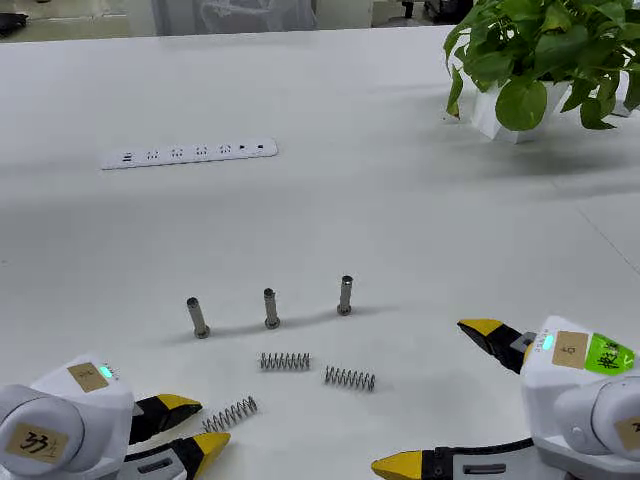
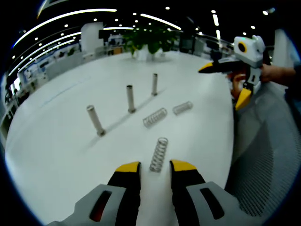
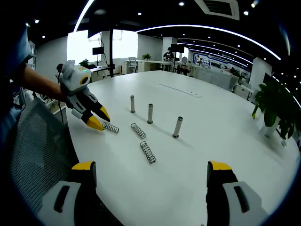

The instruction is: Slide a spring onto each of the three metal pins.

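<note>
While the pins (image 1: 271,308) are standing bare, the left tool (image 2: 155,165) is hovering half-open by a spring (image 2: 159,154), the right tool (image 3: 150,165) gaping wide, both empty.

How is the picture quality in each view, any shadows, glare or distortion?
Head view: soft even light, sharp, the pins cast faint shadows on the white table. Left gripper view: fisheye curves the table edge, ceiling lights streak overhead. Right gripper view: same bending, a bright window is blown out.

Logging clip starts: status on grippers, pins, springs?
Left gripper open, aimed at nearest spring. Right gripper open wide, empty. Three pins upright, bare; other two springs flat on table. Nothing in the way.
</note>
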Demonstrator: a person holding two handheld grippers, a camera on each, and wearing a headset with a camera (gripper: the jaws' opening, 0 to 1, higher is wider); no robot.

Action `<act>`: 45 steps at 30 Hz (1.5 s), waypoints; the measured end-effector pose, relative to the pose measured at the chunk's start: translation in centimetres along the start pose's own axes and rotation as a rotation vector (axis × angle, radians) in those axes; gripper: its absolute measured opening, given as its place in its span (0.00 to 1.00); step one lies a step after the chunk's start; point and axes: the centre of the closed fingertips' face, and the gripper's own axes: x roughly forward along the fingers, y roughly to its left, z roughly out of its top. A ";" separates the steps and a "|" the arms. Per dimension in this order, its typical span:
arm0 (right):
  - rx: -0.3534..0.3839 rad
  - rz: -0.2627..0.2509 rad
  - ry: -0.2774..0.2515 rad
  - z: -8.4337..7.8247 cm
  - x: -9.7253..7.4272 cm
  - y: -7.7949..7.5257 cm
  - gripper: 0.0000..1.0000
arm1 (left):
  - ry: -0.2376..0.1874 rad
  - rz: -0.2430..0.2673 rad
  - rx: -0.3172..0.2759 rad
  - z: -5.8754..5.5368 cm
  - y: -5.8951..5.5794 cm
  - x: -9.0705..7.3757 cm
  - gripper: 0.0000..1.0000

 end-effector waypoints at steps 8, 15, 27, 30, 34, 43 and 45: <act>-0.003 0.006 0.004 -0.1 0.1 0.1 0.99 | 0.061 -0.016 0.053 -0.4 0.2 0.2 0.19; -0.002 0.003 0.003 -0.1 0.0 0.0 0.99 | 0.108 -0.024 0.107 -0.4 0.0 0.6 0.16; -0.005 0.008 0.008 -0.2 0.1 0.1 0.99 | 0.273 -0.040 0.238 -0.6 -0.2 0.9 0.13; -0.004 0.007 0.007 -0.2 0.1 0.1 0.99 | 0.290 -0.036 0.233 -0.6 -0.1 0.9 0.11; -0.003 0.006 0.006 -0.2 0.1 0.1 0.99 | 0.311 -0.034 0.229 -0.6 0.0 0.9 0.11; 0.014 0.020 -0.004 0.1 0.0 0.2 0.99 | 0.284 -0.037 0.154 -0.6 0.2 0.7 0.10; 0.020 0.024 -0.003 0.0 0.0 0.2 0.99 | 0.274 -0.035 0.145 -0.6 0.2 0.6 0.10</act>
